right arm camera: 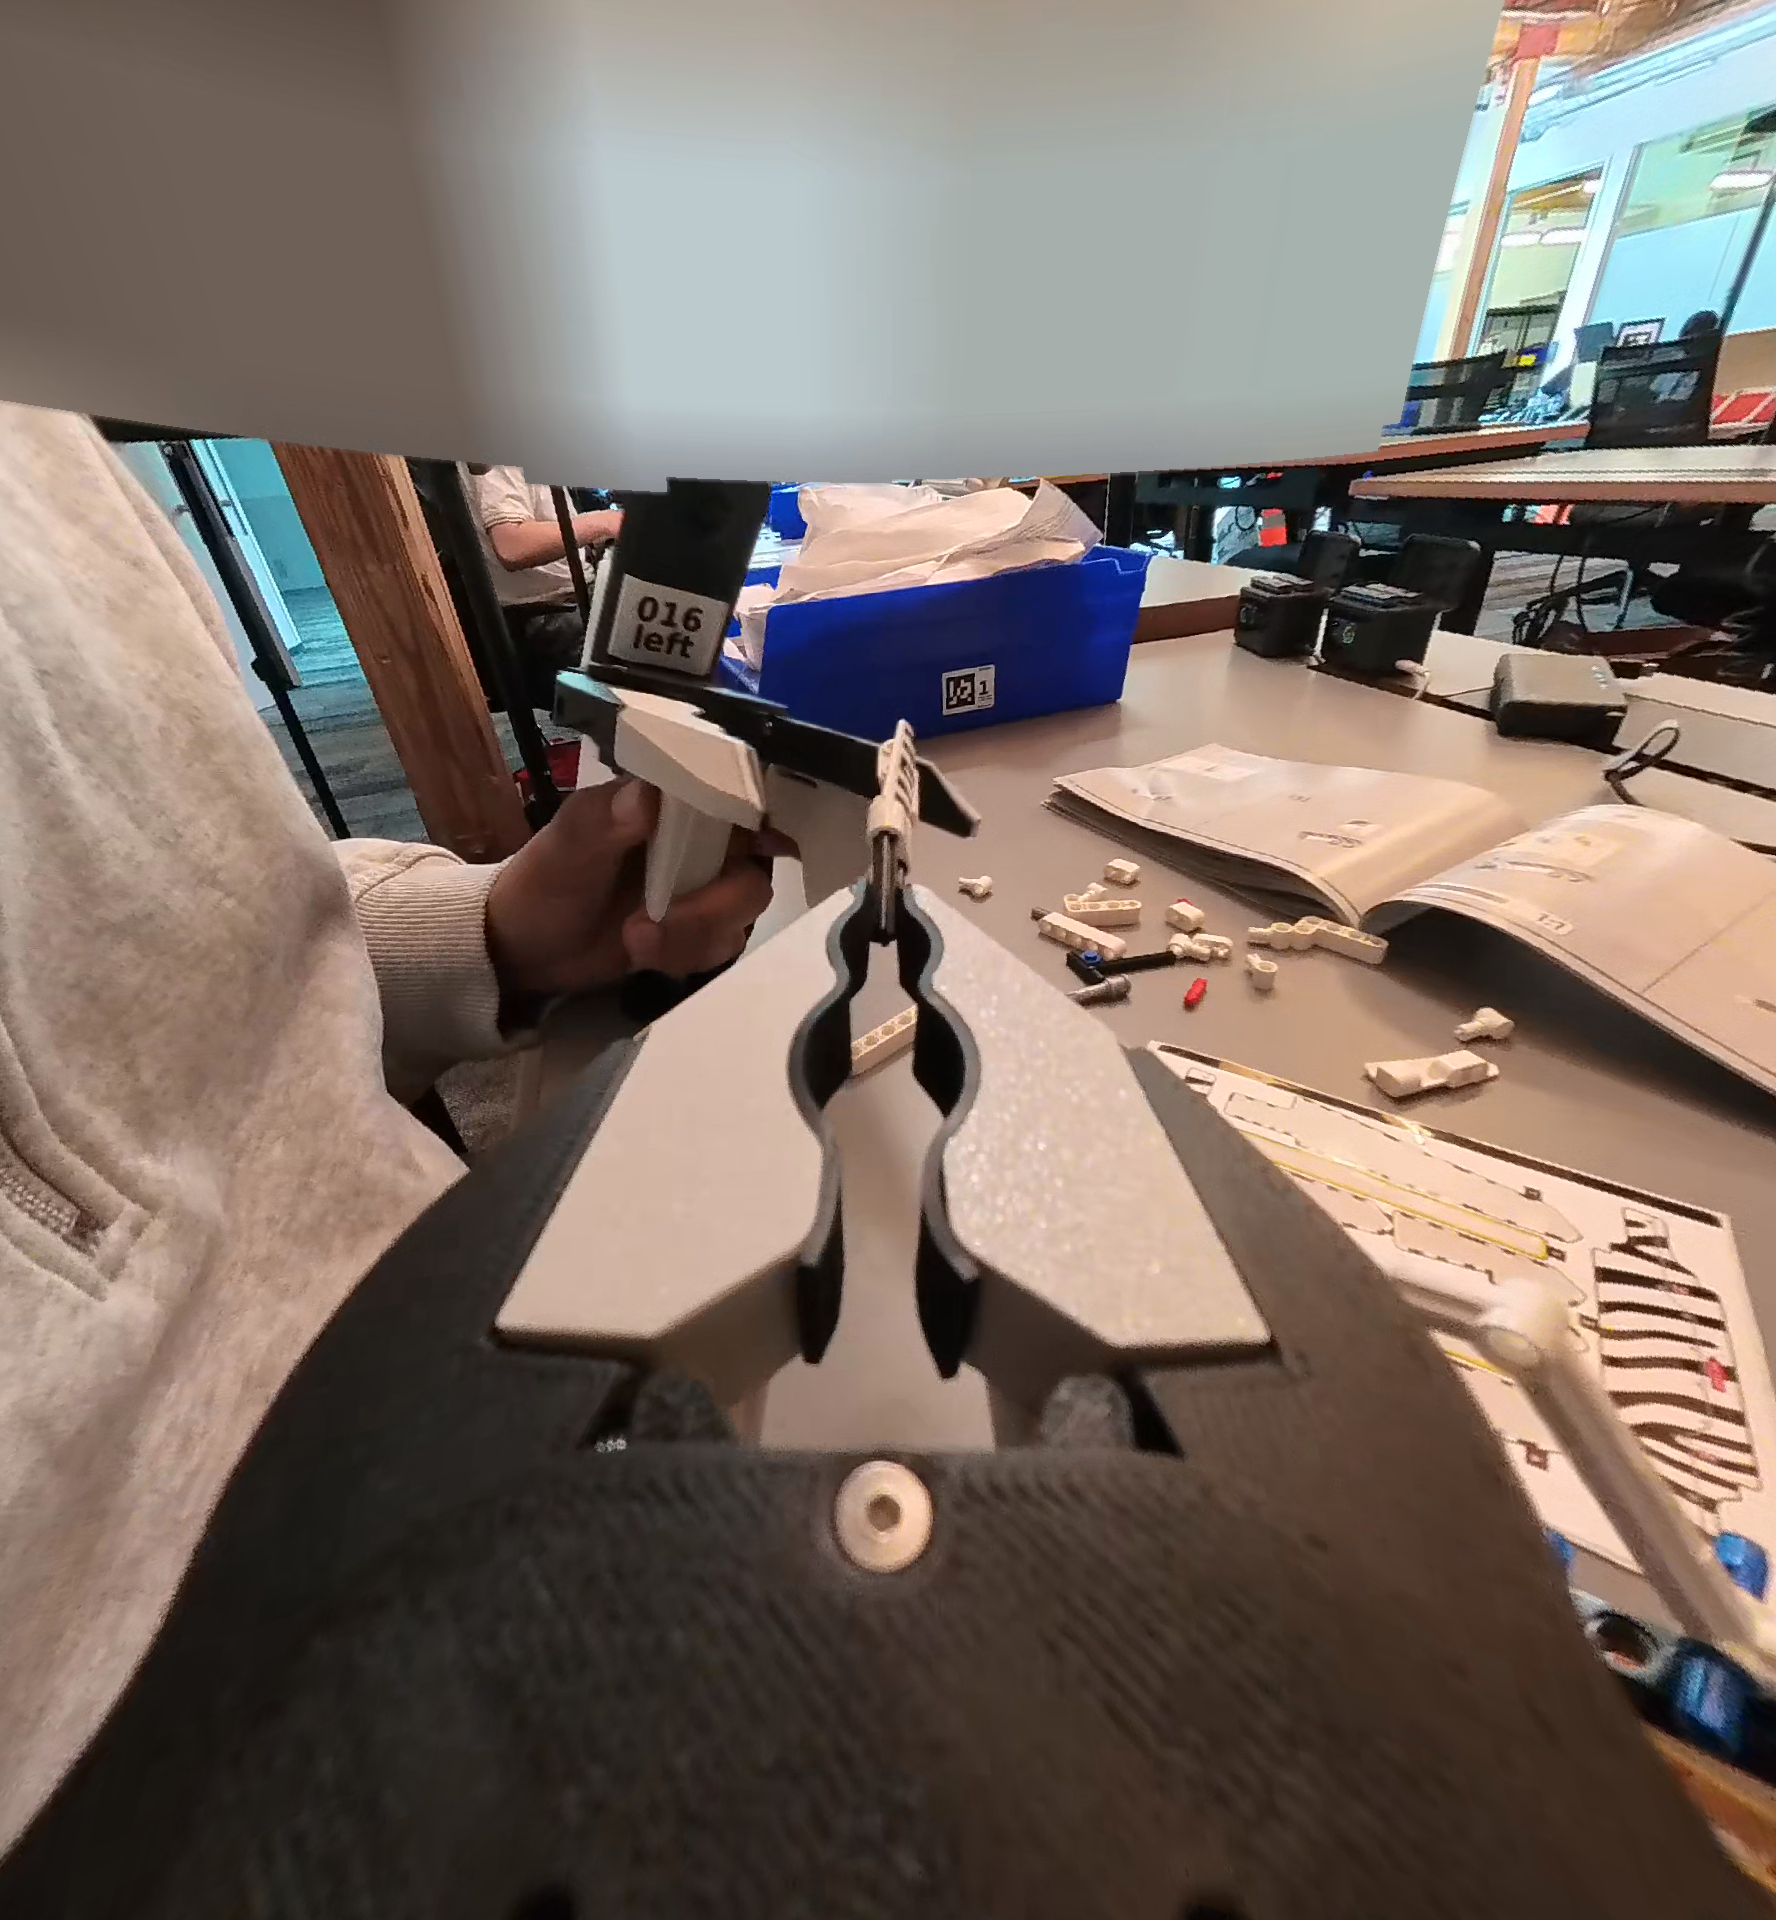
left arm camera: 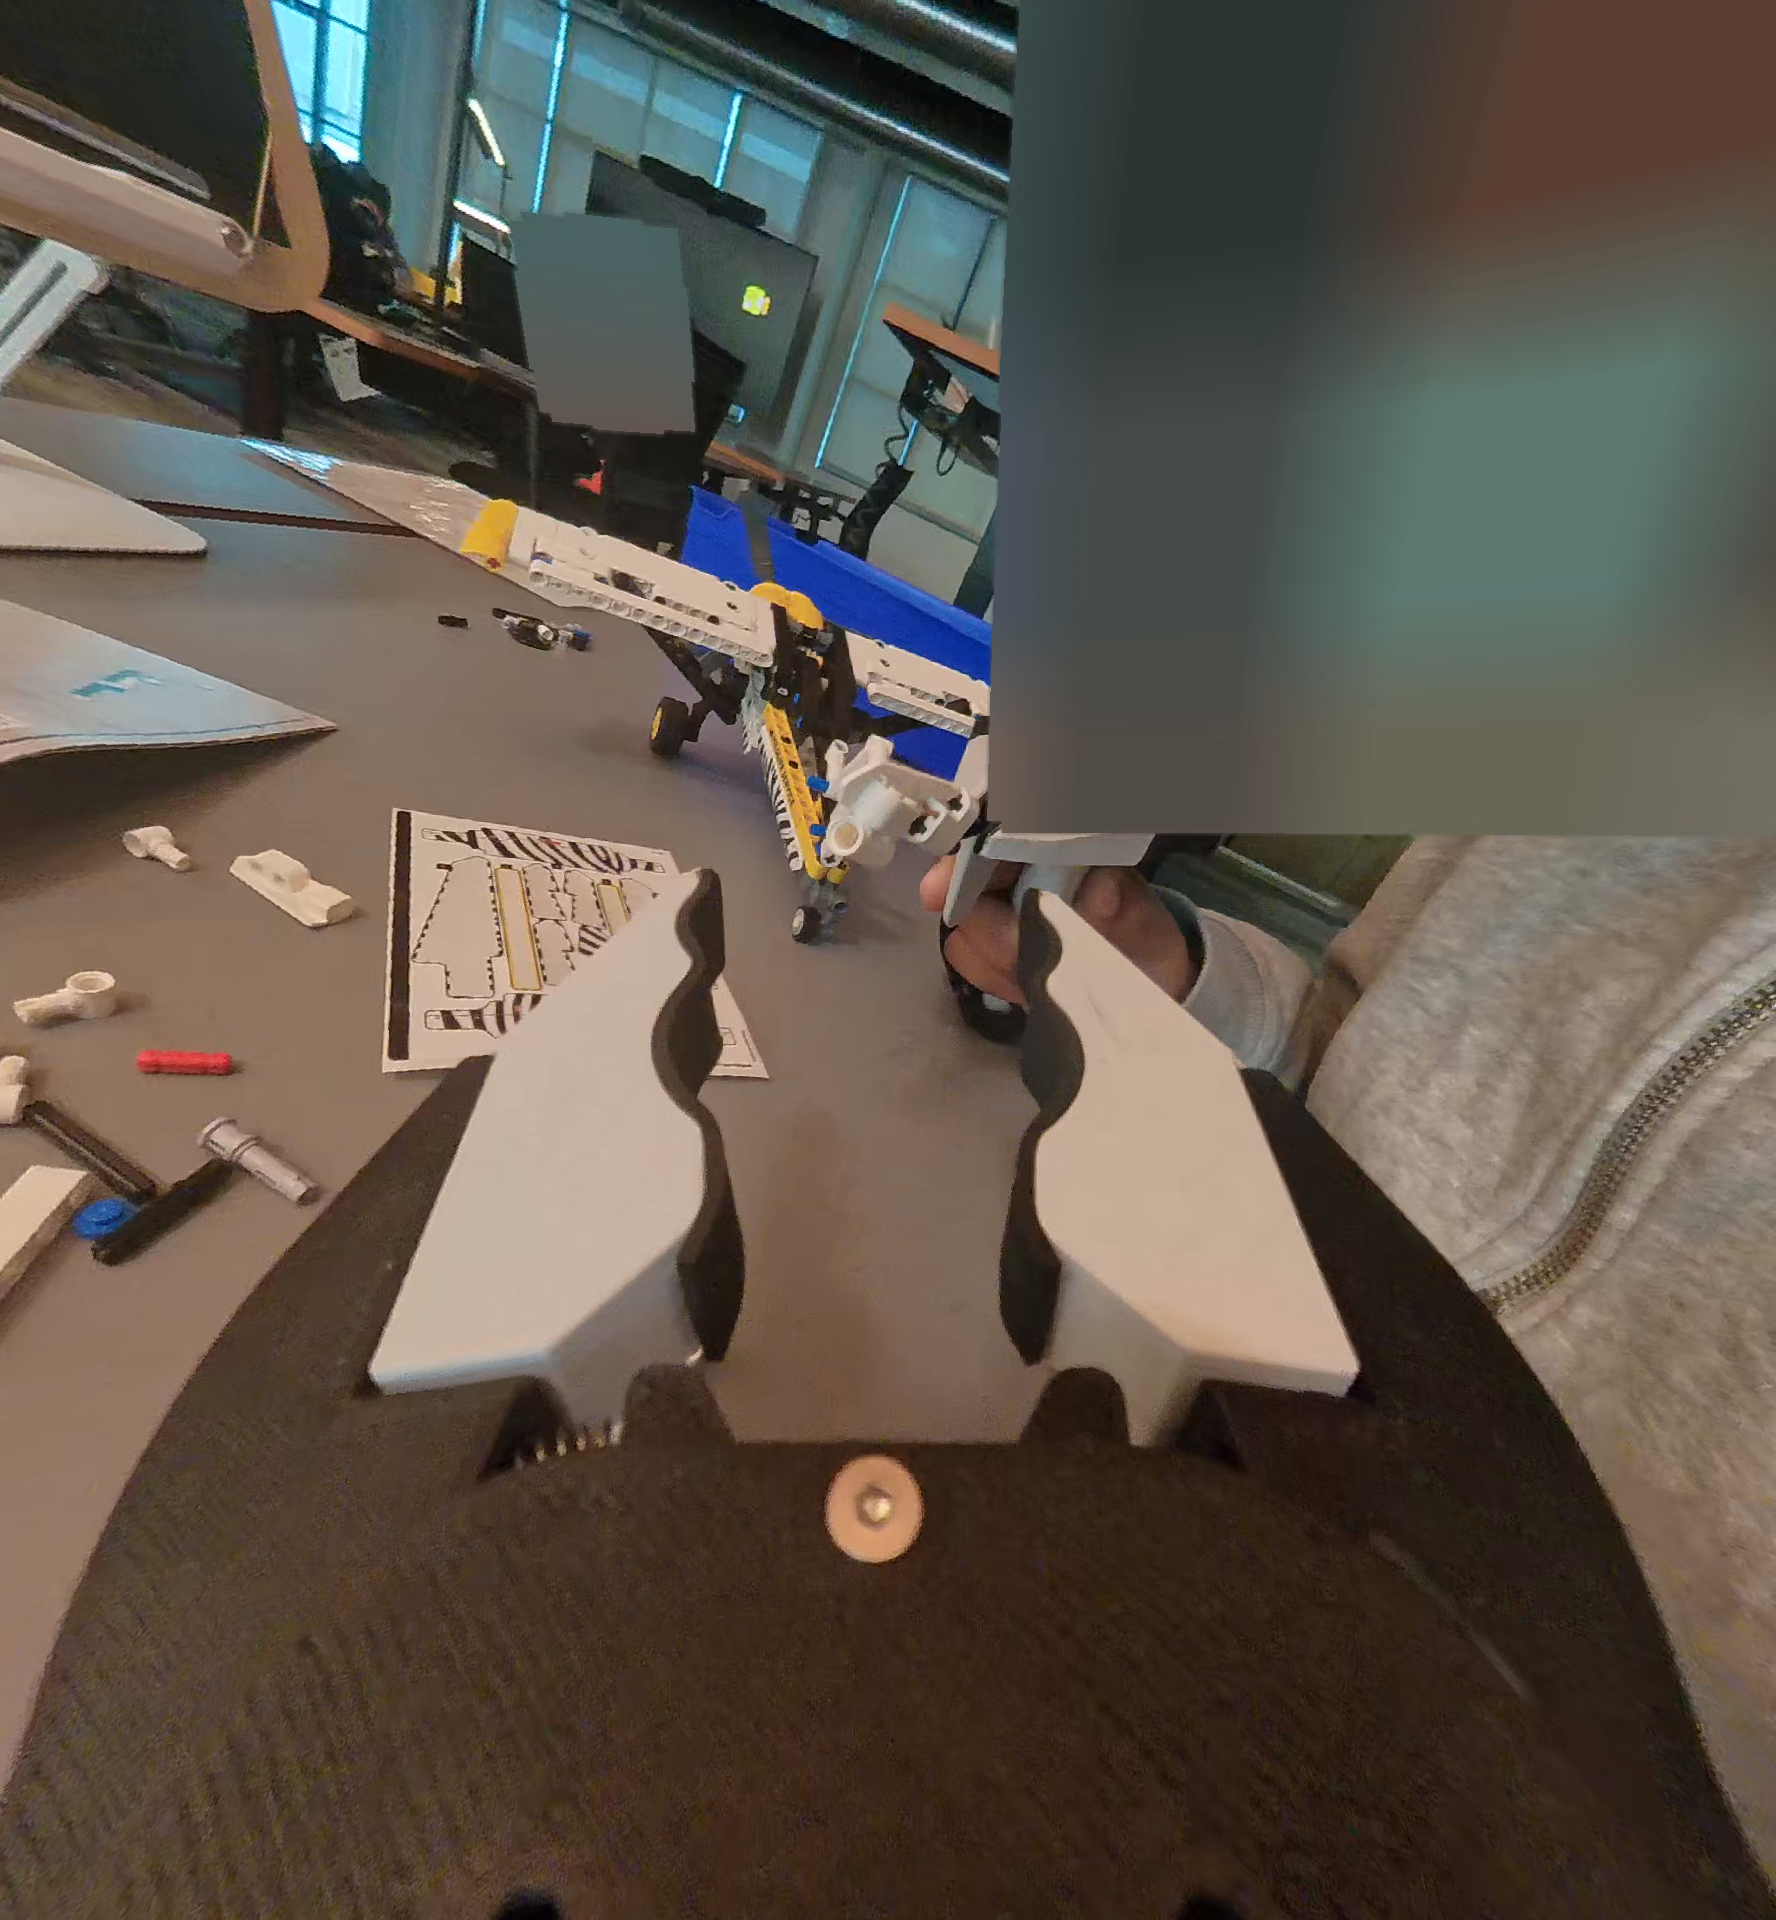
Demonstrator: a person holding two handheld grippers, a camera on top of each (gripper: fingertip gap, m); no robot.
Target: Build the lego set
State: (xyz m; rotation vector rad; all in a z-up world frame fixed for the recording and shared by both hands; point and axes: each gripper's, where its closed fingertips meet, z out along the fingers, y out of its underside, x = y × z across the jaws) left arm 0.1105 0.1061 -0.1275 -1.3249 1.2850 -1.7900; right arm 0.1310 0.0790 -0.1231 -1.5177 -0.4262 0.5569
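The partly built white, yellow and black Lego plane (left arm camera: 759,665) stands on the grey table (left arm camera: 510,748). My left gripper (left arm camera: 868,899) is open and empty, held low in front of the plane's near end. My right gripper (right arm camera: 889,904) is shut on a small white piece on a black axle (right arm camera: 894,800), held up above the table. In the left wrist view the right gripper (left arm camera: 977,862) shows beside a white assembly (left arm camera: 889,800) at the plane's near end, its fingertips hidden. The left gripper (right arm camera: 692,758) shows in a hand in the right wrist view. Blurred plane parts (right arm camera: 1590,1444) lie close at the lower right.
Loose white, black, red and blue parts (left arm camera: 183,1062) (right arm camera: 1175,925) lie scattered on the table. A sticker sheet (left arm camera: 510,935) (right arm camera: 1486,1278) lies flat beside them. An open instruction booklet (left arm camera: 84,707) (right arm camera: 1383,862) and a blue bin (left arm camera: 842,592) (right arm camera: 946,644) stand farther back. A person's grey sleeve is close. Across from one pair of fingers to the other is roughly 4 cm.
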